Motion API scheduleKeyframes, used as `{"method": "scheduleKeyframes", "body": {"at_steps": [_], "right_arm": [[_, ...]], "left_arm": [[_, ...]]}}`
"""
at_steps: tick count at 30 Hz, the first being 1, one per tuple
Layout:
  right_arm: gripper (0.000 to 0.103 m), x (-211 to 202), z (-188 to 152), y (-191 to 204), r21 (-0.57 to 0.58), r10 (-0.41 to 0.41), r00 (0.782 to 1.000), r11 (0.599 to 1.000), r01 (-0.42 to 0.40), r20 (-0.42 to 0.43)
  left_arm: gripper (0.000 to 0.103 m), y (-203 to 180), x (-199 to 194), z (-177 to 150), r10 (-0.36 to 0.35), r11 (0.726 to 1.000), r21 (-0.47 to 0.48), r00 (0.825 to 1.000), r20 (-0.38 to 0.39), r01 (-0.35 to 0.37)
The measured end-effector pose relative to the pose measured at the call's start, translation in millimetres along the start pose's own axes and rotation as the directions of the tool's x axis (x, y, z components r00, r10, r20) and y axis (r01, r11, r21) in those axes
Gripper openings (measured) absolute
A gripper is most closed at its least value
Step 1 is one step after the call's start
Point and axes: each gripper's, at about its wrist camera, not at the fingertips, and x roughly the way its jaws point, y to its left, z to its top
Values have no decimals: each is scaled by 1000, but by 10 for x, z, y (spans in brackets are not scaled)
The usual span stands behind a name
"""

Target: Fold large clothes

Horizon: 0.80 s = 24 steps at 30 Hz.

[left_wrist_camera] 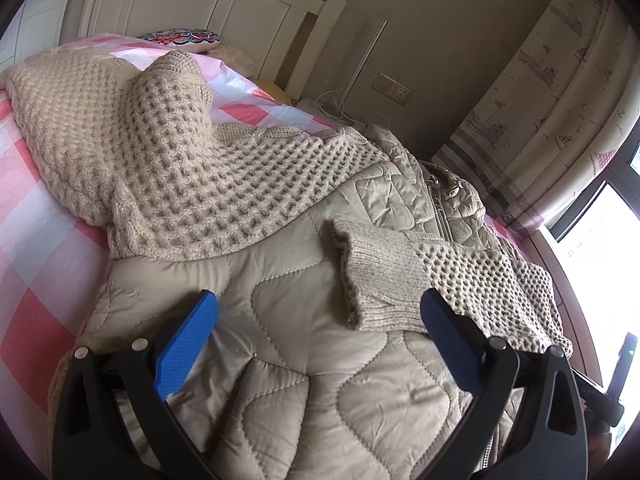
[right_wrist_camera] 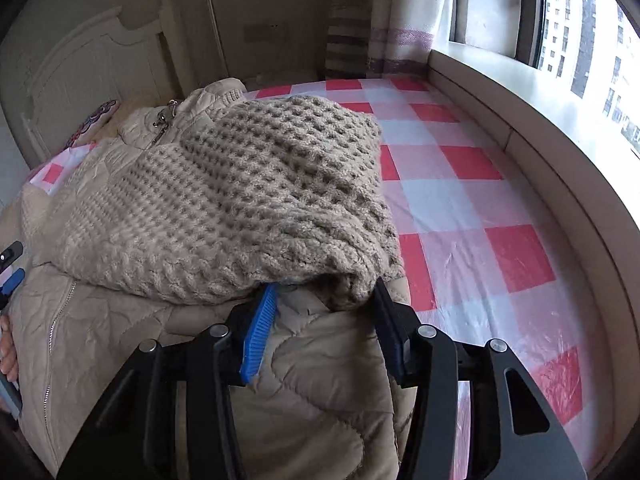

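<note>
- Left wrist view, bottom of the frame: the left gripper (left_wrist_camera: 318, 324) has its blue-padded fingers (left_wrist_camera: 186, 344) spread wide and holds nothing. Between them lies bare quilted jacket (left_wrist_camera: 304, 364), beige and puffy.
- Just beyond the right-hand finger in that view, the ribbed sleeve cuff (left_wrist_camera: 380, 276) of the knit sweater (left_wrist_camera: 160, 176) lies flat on the jacket, its near corner close to that finger's tip; I cannot tell if they touch.
- Further up and left, the sweater's waffle-knit body is heaped over the jacket's upper part and spills onto the bed (left_wrist_camera: 36, 248), covered in a pink, red and white checked sheet.
- At the top, a cream headboard (left_wrist_camera: 224, 8); a curtain (left_wrist_camera: 560, 92) hangs at the upper right.
- Right wrist view, bottom centre: the right gripper (right_wrist_camera: 326, 300) has its fingers (right_wrist_camera: 258, 336) about half open, tips tucked under the sweater's (right_wrist_camera: 240, 192) thick cable hem, with jacket (right_wrist_camera: 312, 384) fabric bunched between them. Whether the pads actually pinch anything I cannot tell.
- To the right the checked bed (right_wrist_camera: 472, 208) lies bare, with a window (right_wrist_camera: 580, 40) beyond.
- A hand (right_wrist_camera: 8, 348) shows at the left edge.
</note>
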Motion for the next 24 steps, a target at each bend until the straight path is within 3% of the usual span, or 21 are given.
{"method": "scheduleKeyframes", "body": {"at_steps": [1,3,5,7,10,12,14,16,17,19,21,24], "right_arm": [[46,-28,9,48,-26,-20,1000,999,20,6],[41,-217,42,29,-12,-23,994,1000,24,110],[41,-540,40,-151,101,43,968,992,-70,246],[42,-744,94,-296,183,39,943,978,-104,330],[42,-703,282,-136,112,35,949,991,-74,314],[42,-524,361,50,40,83,961,995,-97,265],[44,-159,383,218,-5,78,989,997,-79,124],[48,244,293,323,-66,-13,1000,998,11,-24],[48,227,242,372,-86,-37,999,996,38,18],[50,143,224,461,-93,-71,997,993,73,24],[53,-28,298,516,-67,-43,995,997,49,88],[75,-125,406,609,-62,-29,988,997,39,151]], "left_arm": [[100,-1,0,-4,1,1000,0,1000,-1,-1],[100,3,-13,-10,-2,1000,-2,1000,1,2],[100,8,-16,-13,-2,1000,-4,1000,2,2],[100,-1,-12,-11,3,1000,-4,1000,2,-3],[100,-16,9,-7,12,1000,2,1000,-3,-12],[100,-8,4,-6,7,1000,-3,1000,1,-7],[100,11,-7,-7,5,1000,-13,1000,6,-5],[100,19,-10,-4,3,1000,-19,1000,10,-3],[100,22,-15,-7,2,1000,-20,1000,11,-2],[100,19,-15,-5,3,1000,-19,1000,10,-3],[100,15,-26,0,-3,1000,-22,1000,14,3],[100,58,-128,13,-36,998,-46,998,45,38]]}}
